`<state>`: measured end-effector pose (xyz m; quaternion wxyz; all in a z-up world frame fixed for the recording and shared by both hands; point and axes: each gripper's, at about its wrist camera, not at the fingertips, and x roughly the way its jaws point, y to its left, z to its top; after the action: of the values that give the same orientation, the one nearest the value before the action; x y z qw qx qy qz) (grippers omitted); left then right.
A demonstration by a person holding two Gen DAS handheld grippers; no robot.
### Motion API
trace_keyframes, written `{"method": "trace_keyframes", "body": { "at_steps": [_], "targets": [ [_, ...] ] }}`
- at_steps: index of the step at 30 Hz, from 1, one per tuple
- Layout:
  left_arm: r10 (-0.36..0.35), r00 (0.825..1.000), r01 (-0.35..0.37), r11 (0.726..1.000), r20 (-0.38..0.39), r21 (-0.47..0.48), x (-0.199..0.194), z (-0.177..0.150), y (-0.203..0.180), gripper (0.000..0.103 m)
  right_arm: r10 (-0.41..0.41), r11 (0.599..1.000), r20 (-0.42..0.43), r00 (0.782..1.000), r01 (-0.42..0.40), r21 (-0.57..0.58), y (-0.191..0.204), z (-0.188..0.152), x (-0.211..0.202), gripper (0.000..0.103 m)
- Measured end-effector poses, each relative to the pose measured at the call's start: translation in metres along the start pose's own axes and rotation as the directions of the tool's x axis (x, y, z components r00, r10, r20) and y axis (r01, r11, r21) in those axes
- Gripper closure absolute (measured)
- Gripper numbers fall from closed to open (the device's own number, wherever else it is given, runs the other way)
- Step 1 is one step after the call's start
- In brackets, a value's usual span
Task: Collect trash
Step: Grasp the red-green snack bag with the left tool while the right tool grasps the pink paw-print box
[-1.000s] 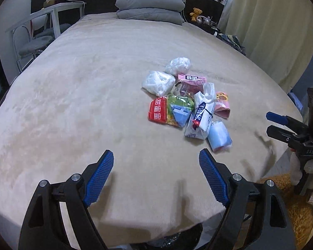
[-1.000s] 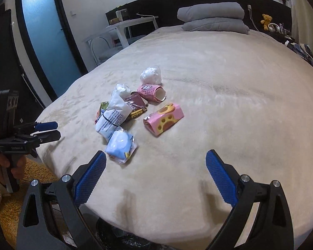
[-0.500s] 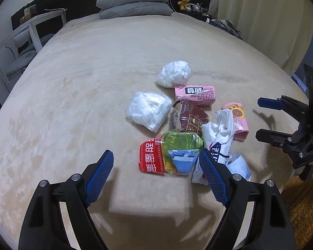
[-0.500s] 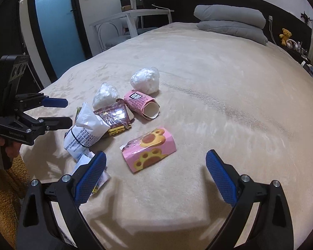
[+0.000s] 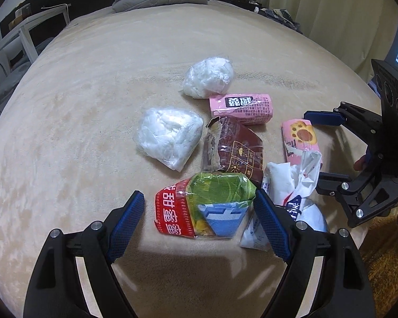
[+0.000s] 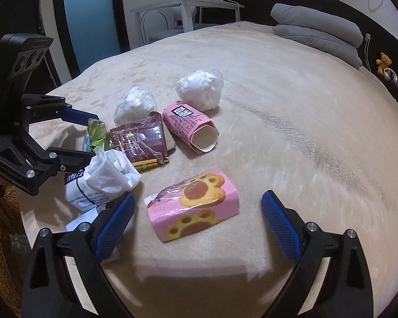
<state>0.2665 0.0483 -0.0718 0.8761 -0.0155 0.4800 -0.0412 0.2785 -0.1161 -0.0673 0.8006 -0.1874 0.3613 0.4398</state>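
Hovering over bed (image 5: 66, 132) | left gripper (image 5: 199, 220) jaws wide, empty, red-green snack bag (image 5: 201, 206) between pads at lower centre | right gripper (image 6: 196, 212) jaws wide, empty, pink paw-print carton (image 6: 193, 209) between pads at lower centre | remaining trash clustered mid-frame, white plastic bags (image 5: 169, 135) farthest up

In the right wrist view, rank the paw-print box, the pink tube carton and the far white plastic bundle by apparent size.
1. paw-print box, though it lies nearest the camera.
2 and 3. pink tube carton and white plastic bundle look alike; no ranking.
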Motion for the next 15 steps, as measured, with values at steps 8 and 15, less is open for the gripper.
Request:
{"method": "trace_keyframes", "body": {
  "at_steps": [8,15],
  "targets": [
    [0.015,1.0,-0.015,1.0,0.01,-0.003,0.002,-0.002,0.004,0.037,-0.015,1.0,0.009,1.0,0.015,-0.026,-0.001,0.005,0.002,0.037],
    [0.022,0.999,-0.023,1.0,0.043,0.009,-0.012,-0.002,0.002,0.039,-0.035,0.999,0.043,0.998,0.034,0.012,-0.005,0.006,-0.012,0.038]
  ]
}}
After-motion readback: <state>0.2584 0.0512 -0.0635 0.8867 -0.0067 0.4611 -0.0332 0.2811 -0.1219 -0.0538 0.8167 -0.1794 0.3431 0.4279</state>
